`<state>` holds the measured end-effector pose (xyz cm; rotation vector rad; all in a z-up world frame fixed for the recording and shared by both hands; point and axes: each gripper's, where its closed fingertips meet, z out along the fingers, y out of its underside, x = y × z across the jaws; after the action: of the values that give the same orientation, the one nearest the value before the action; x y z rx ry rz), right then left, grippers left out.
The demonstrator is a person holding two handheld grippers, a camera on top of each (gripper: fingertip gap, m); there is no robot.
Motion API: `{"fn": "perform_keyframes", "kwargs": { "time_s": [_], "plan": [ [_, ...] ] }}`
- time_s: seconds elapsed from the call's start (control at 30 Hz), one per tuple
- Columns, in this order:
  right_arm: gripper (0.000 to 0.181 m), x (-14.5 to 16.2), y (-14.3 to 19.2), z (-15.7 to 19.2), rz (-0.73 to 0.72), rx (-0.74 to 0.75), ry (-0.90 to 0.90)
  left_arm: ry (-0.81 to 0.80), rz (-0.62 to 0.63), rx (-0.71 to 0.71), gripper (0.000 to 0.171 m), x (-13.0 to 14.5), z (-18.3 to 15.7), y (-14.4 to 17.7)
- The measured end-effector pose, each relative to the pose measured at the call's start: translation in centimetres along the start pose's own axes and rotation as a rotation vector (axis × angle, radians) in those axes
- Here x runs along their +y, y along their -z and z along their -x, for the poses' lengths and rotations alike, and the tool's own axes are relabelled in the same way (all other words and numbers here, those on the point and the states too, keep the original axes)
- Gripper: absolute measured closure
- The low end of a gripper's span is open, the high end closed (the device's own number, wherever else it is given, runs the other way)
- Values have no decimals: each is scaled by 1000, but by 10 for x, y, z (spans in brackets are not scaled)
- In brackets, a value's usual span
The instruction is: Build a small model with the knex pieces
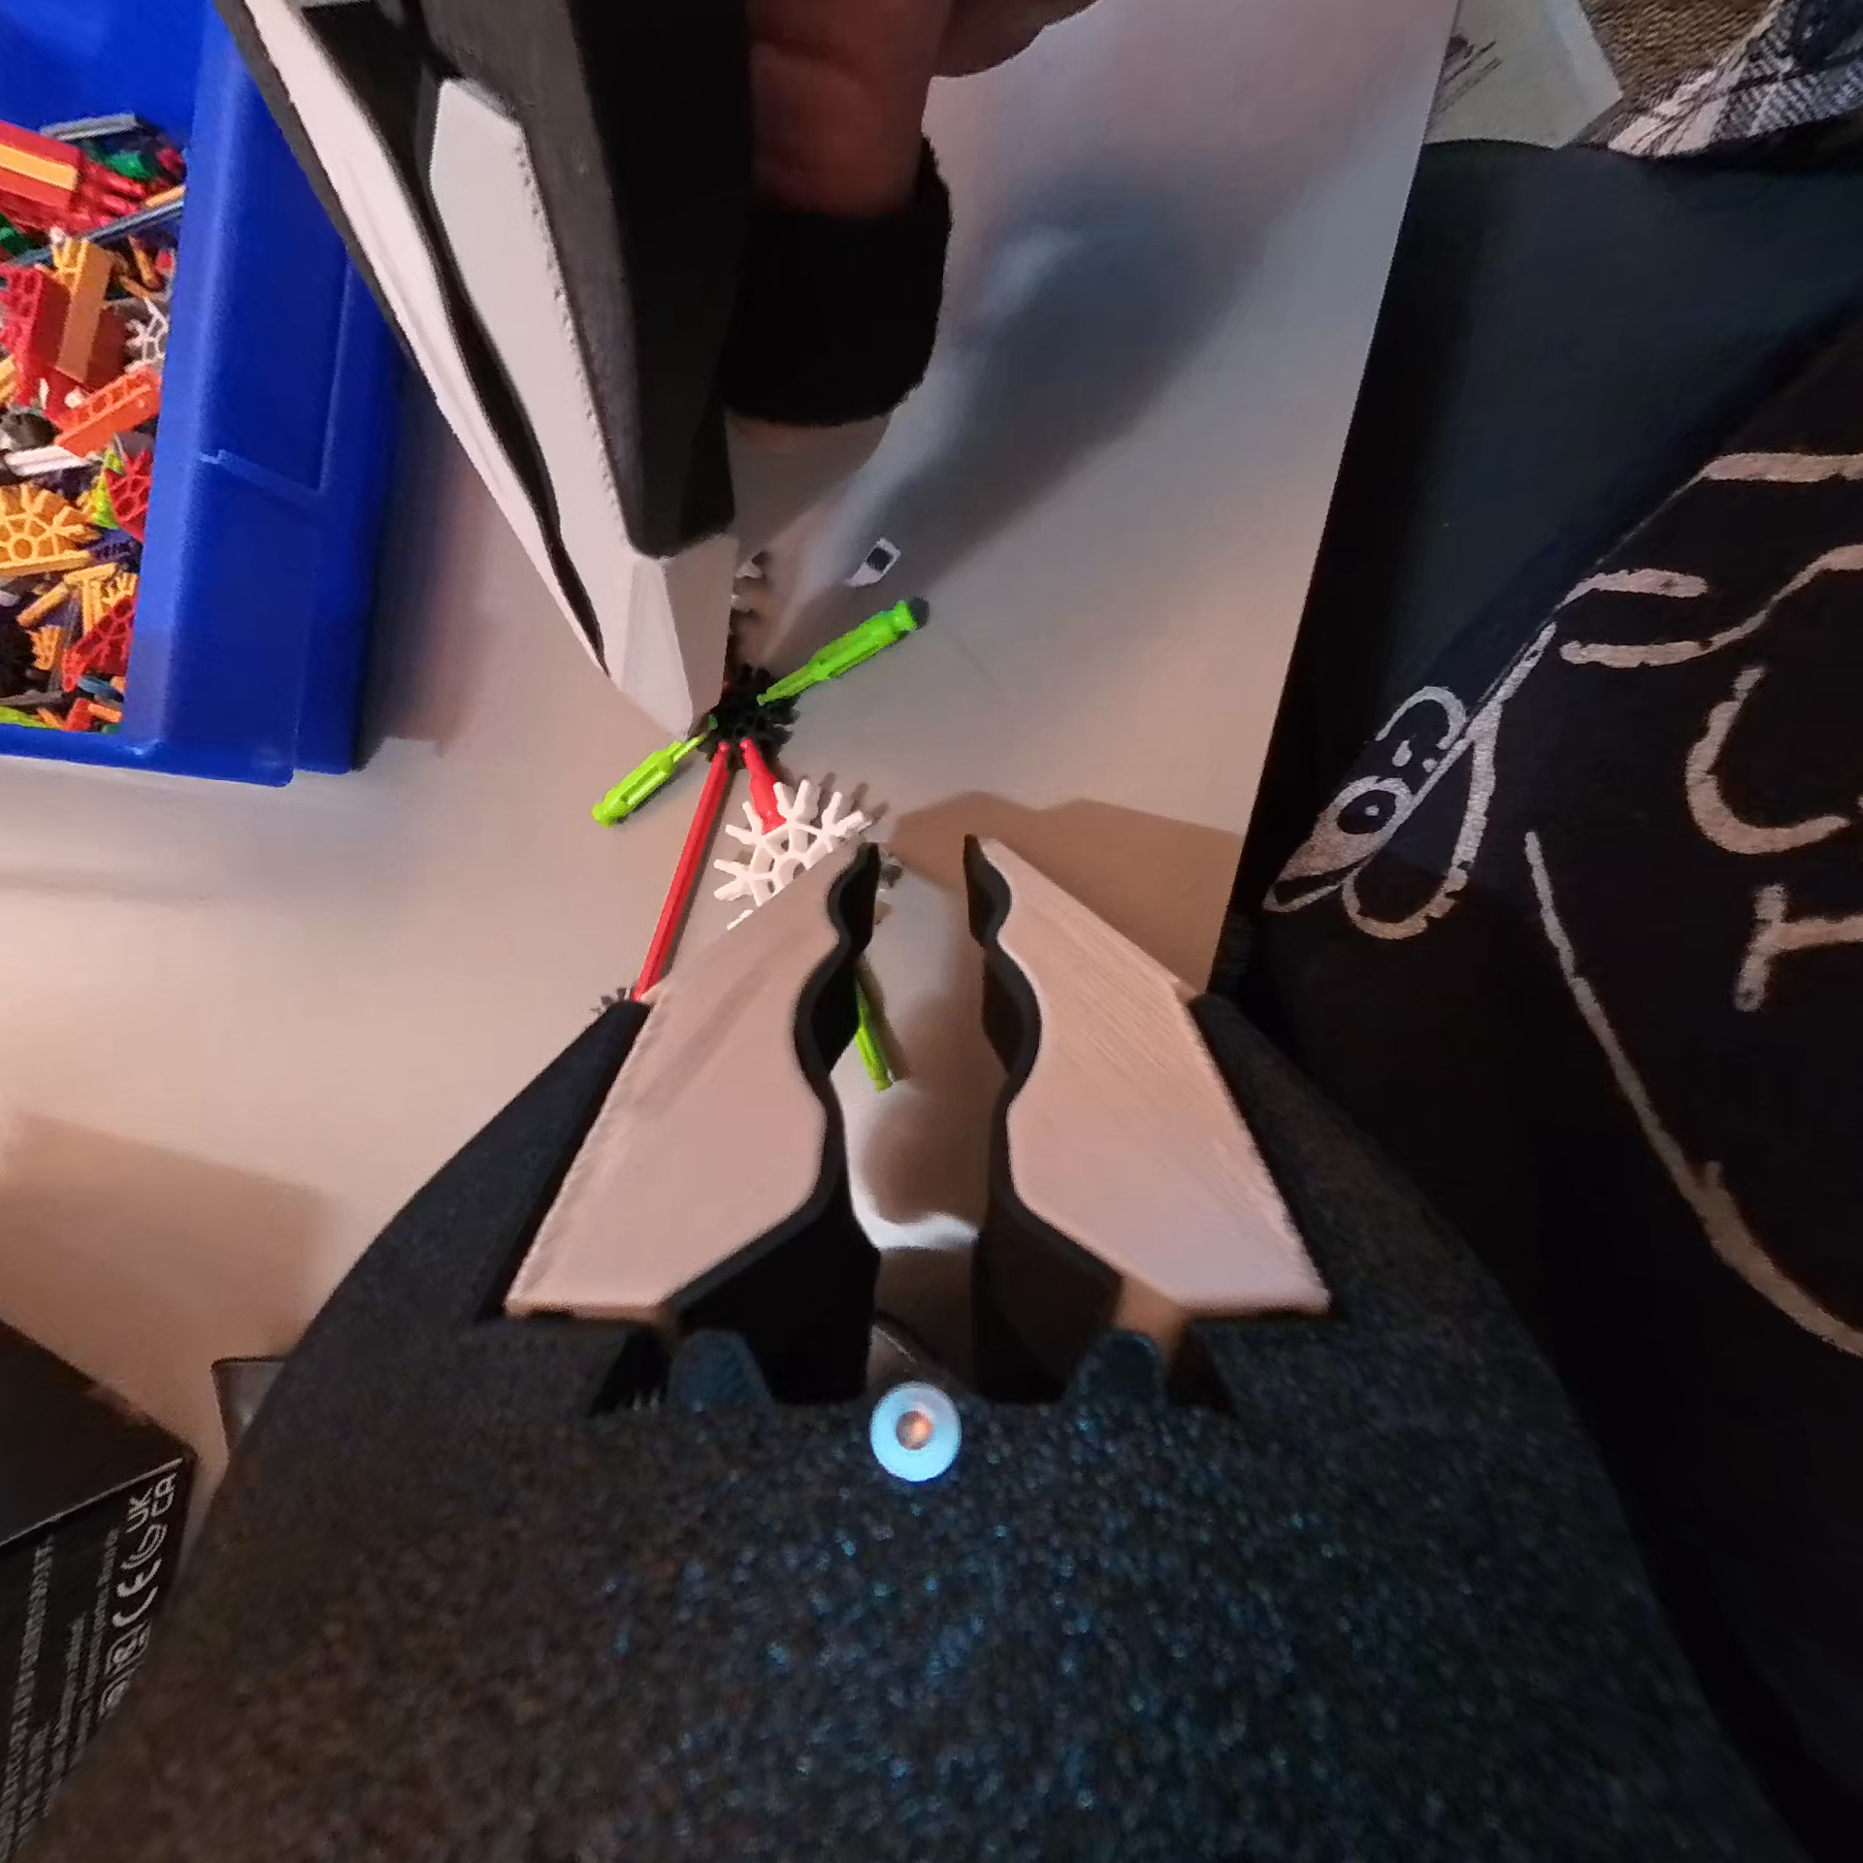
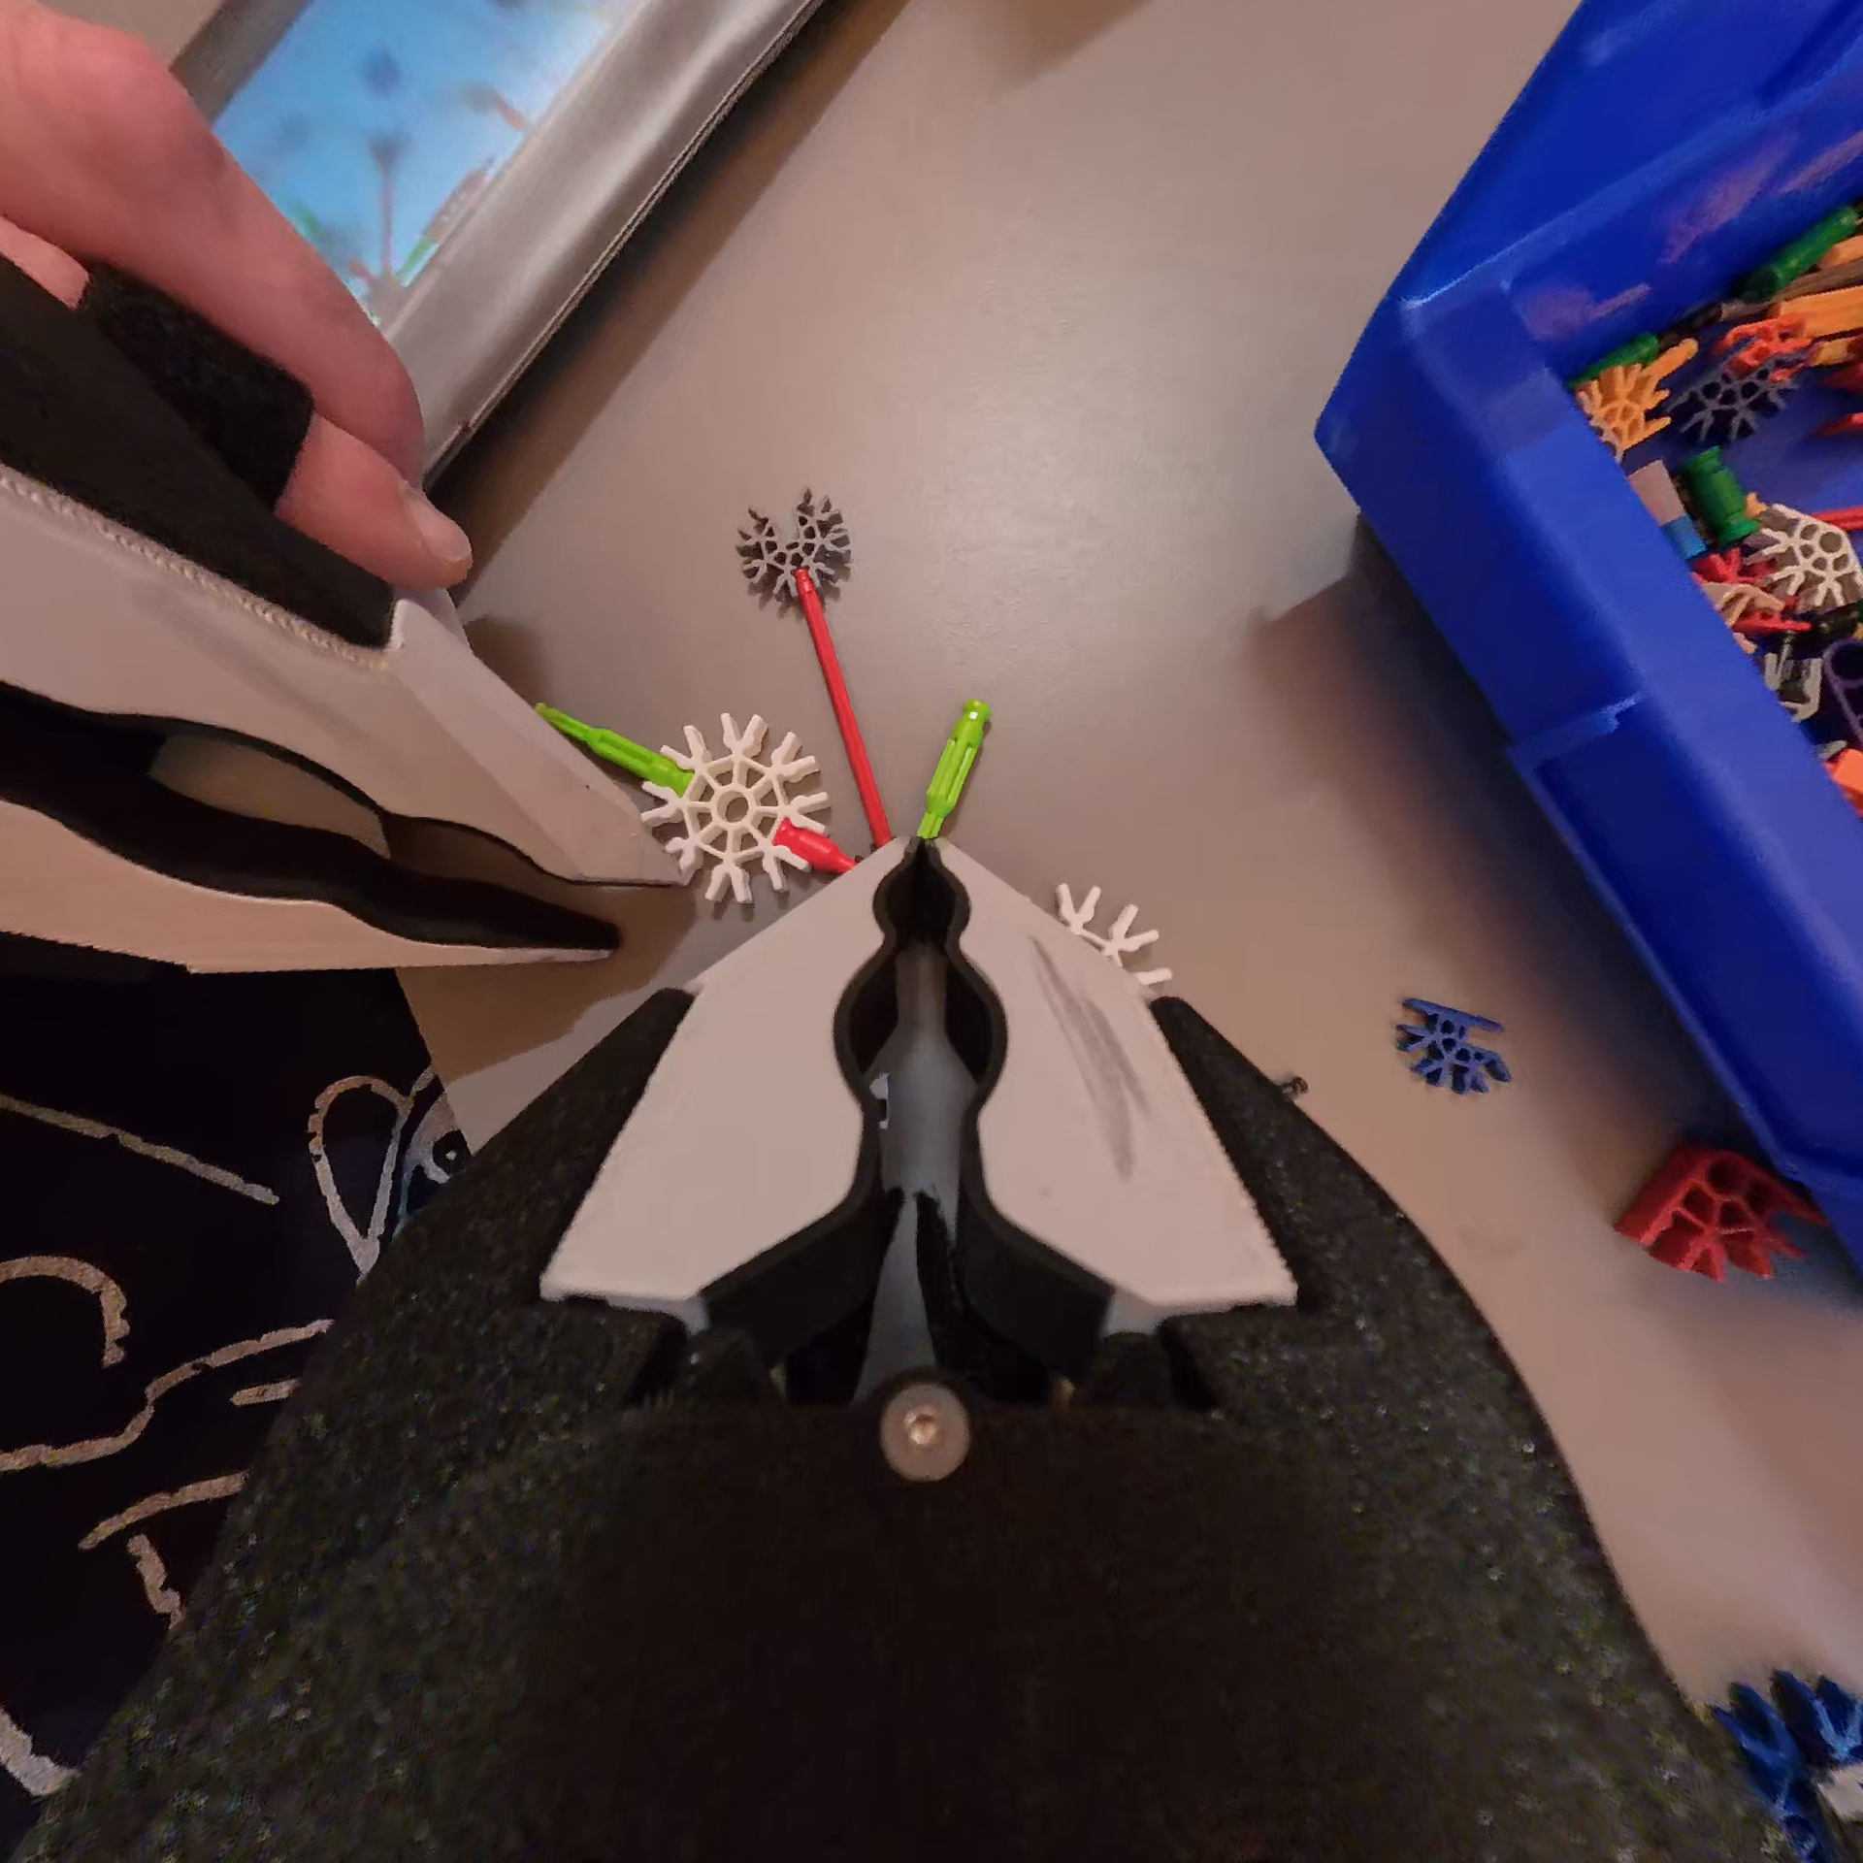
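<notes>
A small rod-and-connector build lies on the beige table (image 2: 1109, 454). My right gripper (image 2: 919, 855) is shut on its black hub (image 1: 748, 718), which its own view hides behind the fingertips. Lime green rods (image 2: 953, 766), a short red rod (image 2: 812, 847) and a long red rod (image 2: 842, 706) fan out from the hub. The long rod ends in a grey connector (image 2: 796, 549). The short rod joins a white snowflake connector (image 2: 736, 806). My left gripper (image 1: 922, 862) is open and empty, with its tips beside the white snowflake (image 1: 791, 842). It also shows in the right wrist view (image 2: 635, 907), and the right gripper shows in the left wrist view (image 1: 736, 680).
A blue bin (image 2: 1573, 645) full of coloured parts stands by the build and also shows in the left wrist view (image 1: 262, 403). Loose white (image 2: 1114, 938), blue (image 2: 1452, 1043) and red (image 2: 1714, 1210) connectors lie near it. A black box (image 1: 71, 1512) and a person's dark printed garment (image 1: 1563, 907) border the table. Left tips to right tips: about 7 cm.
</notes>
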<state>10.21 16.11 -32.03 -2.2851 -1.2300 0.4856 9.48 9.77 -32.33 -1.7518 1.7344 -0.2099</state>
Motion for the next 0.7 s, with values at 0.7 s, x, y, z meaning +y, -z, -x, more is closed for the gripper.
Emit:
{"fn": "perform_keyframes", "kwargs": {
  "time_s": [0.7],
  "plan": [
    [181, 0, 0, -2, 2, 0, 0, -25, -7, 4, 146, -1, 5, 3]
  ]
}}
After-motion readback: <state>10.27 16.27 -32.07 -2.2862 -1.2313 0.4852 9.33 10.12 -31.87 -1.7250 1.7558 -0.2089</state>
